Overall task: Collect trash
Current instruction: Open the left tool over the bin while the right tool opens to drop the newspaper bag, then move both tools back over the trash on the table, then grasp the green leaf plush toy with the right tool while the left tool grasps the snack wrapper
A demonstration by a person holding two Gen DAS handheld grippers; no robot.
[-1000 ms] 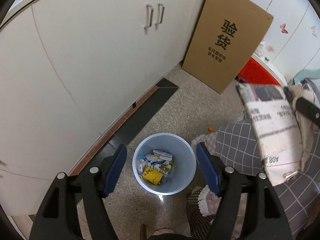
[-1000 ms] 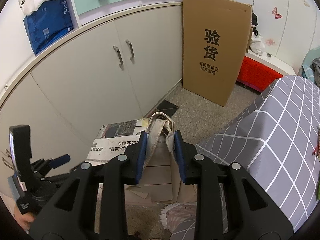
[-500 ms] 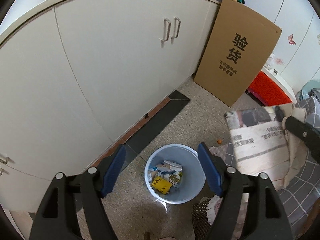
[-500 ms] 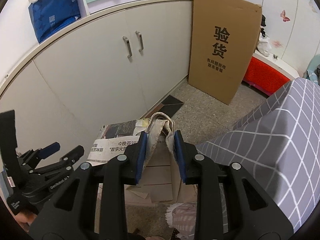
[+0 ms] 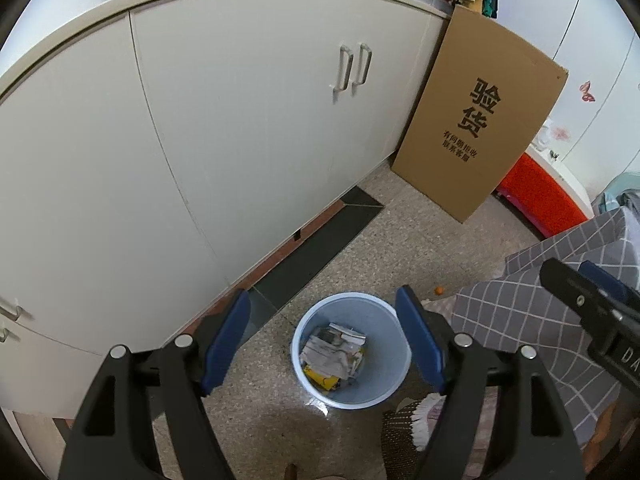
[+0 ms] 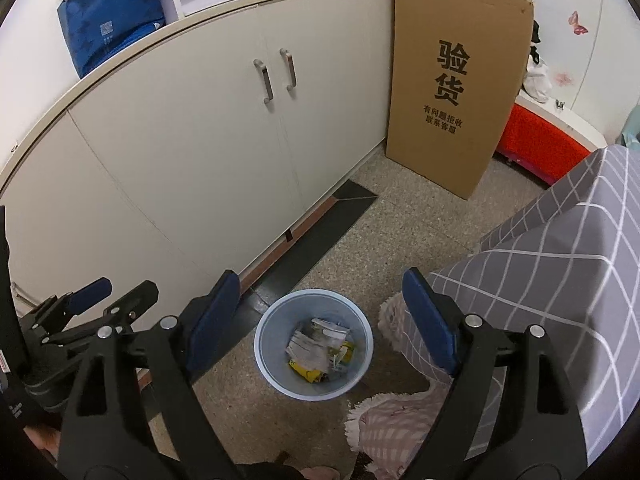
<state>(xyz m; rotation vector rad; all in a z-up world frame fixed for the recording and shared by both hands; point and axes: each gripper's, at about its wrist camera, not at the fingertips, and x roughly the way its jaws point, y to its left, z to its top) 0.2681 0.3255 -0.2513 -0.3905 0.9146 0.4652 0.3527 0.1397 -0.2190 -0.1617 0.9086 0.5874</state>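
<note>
A pale blue bin (image 5: 394, 384) (image 6: 266, 360) stands on the speckled floor below both grippers. Folded newspaper (image 5: 326, 358) (image 6: 306, 350) lies in it on top of yellow and white wrappers. My left gripper (image 5: 325, 334) hangs above the bin, open, with nothing between its blue pads. My right gripper (image 6: 321, 318) is also above the bin; its jaws are opening wide and nothing is between them. The right gripper's black body (image 5: 592, 312) shows at the right edge of the left wrist view, and the left gripper's body (image 6: 80, 312) at the lower left of the right wrist view.
White cabinets (image 5: 200, 160) run along the left. A tall cardboard sheet (image 5: 480, 120) leans at their far end, with a red box (image 5: 540, 196) beside it. A grey checked cloth (image 6: 560, 264) covers furniture on the right. A fringed mat (image 6: 392, 416) lies by the bin.
My right gripper opened and let go of the newspaper bundle, which now lies in the bin. The left gripper drew back and up a little.
</note>
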